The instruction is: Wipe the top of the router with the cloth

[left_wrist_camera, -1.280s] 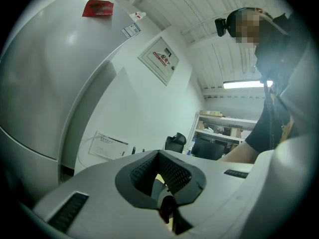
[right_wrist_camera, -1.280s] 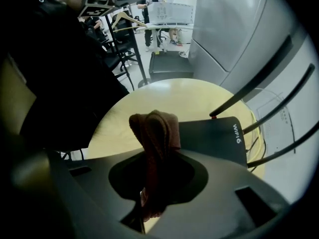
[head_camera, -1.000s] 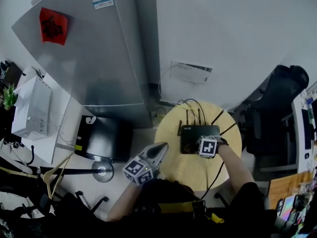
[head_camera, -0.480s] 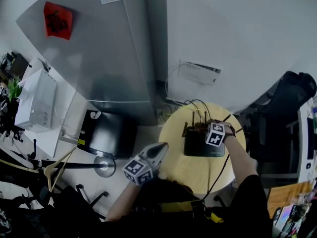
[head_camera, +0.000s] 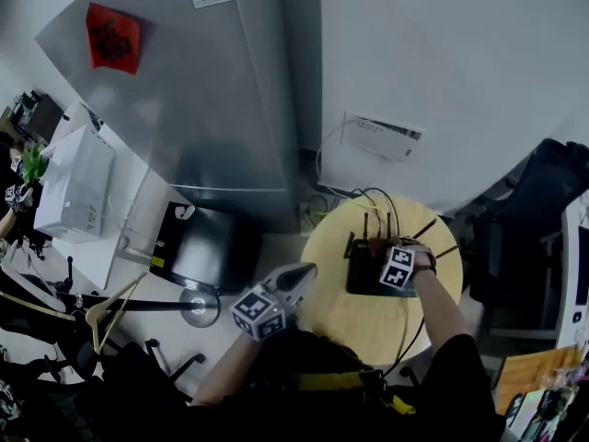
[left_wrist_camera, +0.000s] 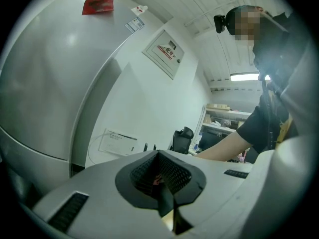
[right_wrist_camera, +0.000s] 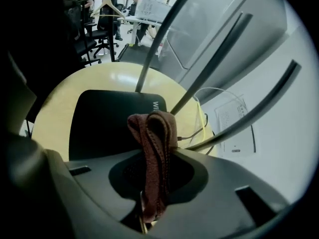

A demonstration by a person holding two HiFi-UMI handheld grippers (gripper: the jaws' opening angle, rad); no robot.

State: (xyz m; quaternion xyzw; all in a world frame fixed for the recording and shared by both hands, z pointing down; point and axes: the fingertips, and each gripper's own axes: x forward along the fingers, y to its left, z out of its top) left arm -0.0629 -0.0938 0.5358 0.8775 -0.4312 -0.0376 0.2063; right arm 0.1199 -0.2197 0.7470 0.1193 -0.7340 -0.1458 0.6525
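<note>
Reddish-brown folded fabric cloth (right_wrist_camera: 153, 143), clamped in right gripper (right_wrist_camera: 149, 208) above flat black plastic router (right_wrist_camera: 107, 126) on round pale wooden worktop (head_camera: 336, 307); left gripper (left_wrist_camera: 167, 208) closed, empty; risk: slim upright antennas (right_wrist_camera: 219, 63) may snag cloth.

Right claw (head_camera: 395, 263) back toward front of router (head_camera: 361, 269).

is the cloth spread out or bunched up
Bunched: the cloth stands in folded layers pinched in the right gripper, not spread on the router.
</note>
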